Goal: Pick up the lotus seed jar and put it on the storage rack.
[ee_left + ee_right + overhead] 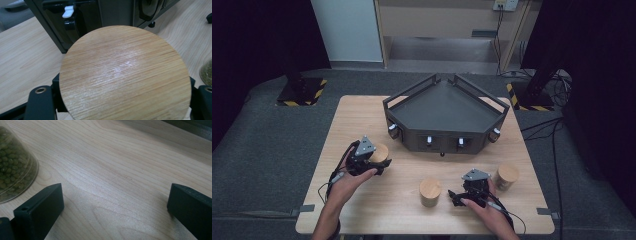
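Three glass jars with round bamboo lids stand on the wooden table (362,210). My left gripper (378,162) is shut on the left jar (380,151); in the left gripper view its lid (125,72) sits between the black fingers (40,102). The middle jar (430,191) stands alone near the front. My right gripper (455,198) lies just right of it, pointing left, open, with bare table between its jaws (115,205). A jar of green beans (15,162) shows to the left of those jaws, apart from them. The third jar (506,176) stands right of the right gripper.
A dark three-sided metal tray (444,107) with white latches on its front stands at the back middle of the table, close behind the left jar (75,30). Cables trail from both grippers toward the table's front edge.
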